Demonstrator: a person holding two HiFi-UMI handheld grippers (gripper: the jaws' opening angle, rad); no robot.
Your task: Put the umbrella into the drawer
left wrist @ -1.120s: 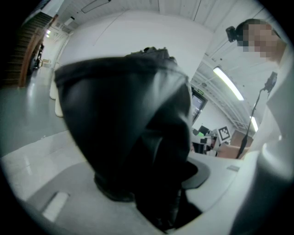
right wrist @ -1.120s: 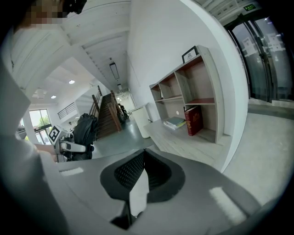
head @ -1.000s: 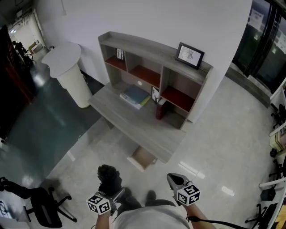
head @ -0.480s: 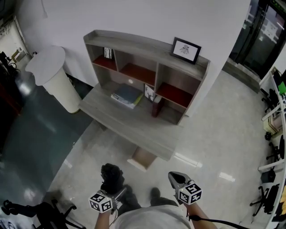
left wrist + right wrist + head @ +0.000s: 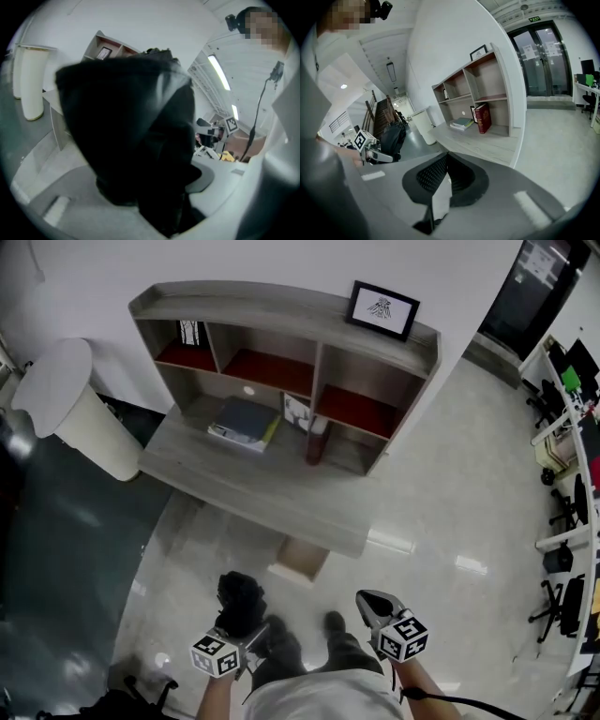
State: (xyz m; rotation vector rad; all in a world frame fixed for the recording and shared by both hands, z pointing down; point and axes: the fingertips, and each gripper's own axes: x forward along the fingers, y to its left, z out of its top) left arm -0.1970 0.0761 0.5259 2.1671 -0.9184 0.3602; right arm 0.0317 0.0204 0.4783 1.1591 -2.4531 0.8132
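Observation:
The umbrella (image 5: 241, 601) is a black folded bundle held low over the floor, in front of the person's feet. My left gripper (image 5: 240, 622) is shut on it; in the left gripper view the umbrella (image 5: 126, 136) fills the middle and hides the jaws. My right gripper (image 5: 371, 602) is beside it on the right, shut with nothing between its pads (image 5: 433, 173). A light wooden drawer box (image 5: 300, 561) shows under the front edge of the grey desk (image 5: 253, 498), a short way ahead of both grippers. The right gripper view shows the umbrella (image 5: 391, 137) at left.
The desk carries a hutch (image 5: 281, 320) with red-lined shelves, a stack of books (image 5: 242, 423), a red book (image 5: 317, 439) and a framed picture (image 5: 382, 309) on top. A white round pedestal (image 5: 70, 404) stands at left. Office chairs (image 5: 562, 601) line the right edge.
The desk and hutch have shifted left in the head view and look nearer. Both grippers stay low in the picture, the left still closed on the umbrella.

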